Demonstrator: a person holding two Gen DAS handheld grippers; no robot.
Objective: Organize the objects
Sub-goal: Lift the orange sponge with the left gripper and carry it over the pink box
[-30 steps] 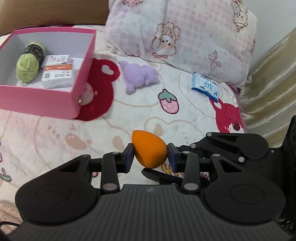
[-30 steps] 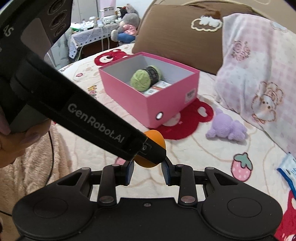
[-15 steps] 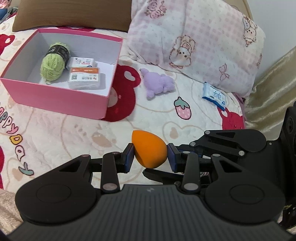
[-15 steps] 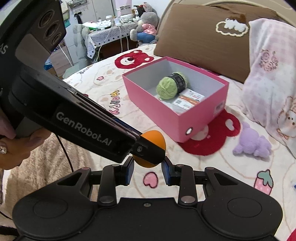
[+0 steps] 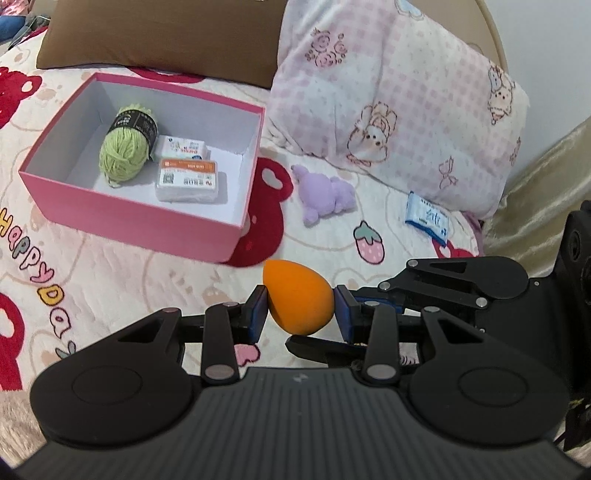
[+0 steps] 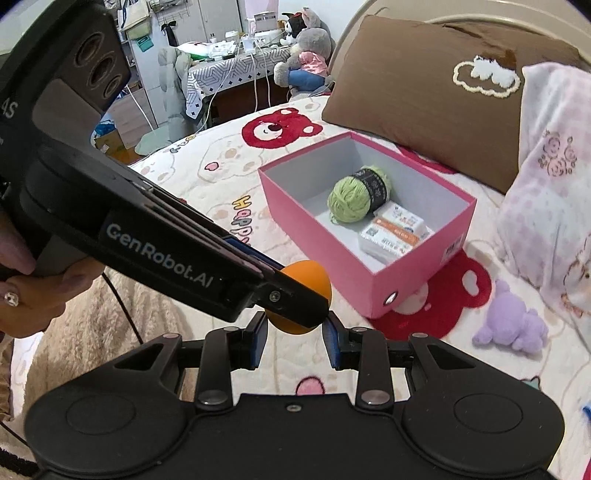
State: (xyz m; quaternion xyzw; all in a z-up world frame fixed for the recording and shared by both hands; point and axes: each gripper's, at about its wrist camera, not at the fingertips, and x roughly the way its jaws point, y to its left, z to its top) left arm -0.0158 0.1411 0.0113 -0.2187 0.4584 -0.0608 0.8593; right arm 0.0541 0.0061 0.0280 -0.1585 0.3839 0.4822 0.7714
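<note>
An orange egg-shaped sponge [image 5: 297, 299] hangs above the bedspread. My left gripper [image 5: 301, 314] is shut on it, blue pads against its two sides. My right gripper [image 6: 295, 332] comes in from the right and is shut on the same sponge [image 6: 308, 275]; its pads touch the lower end. In the right wrist view the left gripper [image 6: 310, 291] crosses from the upper left and hides much of the sponge. A pink box [image 5: 140, 221] stands ahead to the left, holding a green yarn ball [image 5: 123, 155] and two white packets [image 5: 186, 181].
A purple plush toy [image 5: 325, 195] and a blue tissue pack [image 5: 426, 218] lie on the bedspread right of the box. A pink patterned pillow [image 5: 388, 110] and a brown pillow [image 5: 166, 33] line the headboard. A hand [image 6: 40, 295] holds the left gripper. A cluttered desk [image 6: 236, 70] stands beyond the bed.
Both grippers have risen together with the sponge between them and shifted left. The pink box has slid rightward in both views, and more of its inside shows.
</note>
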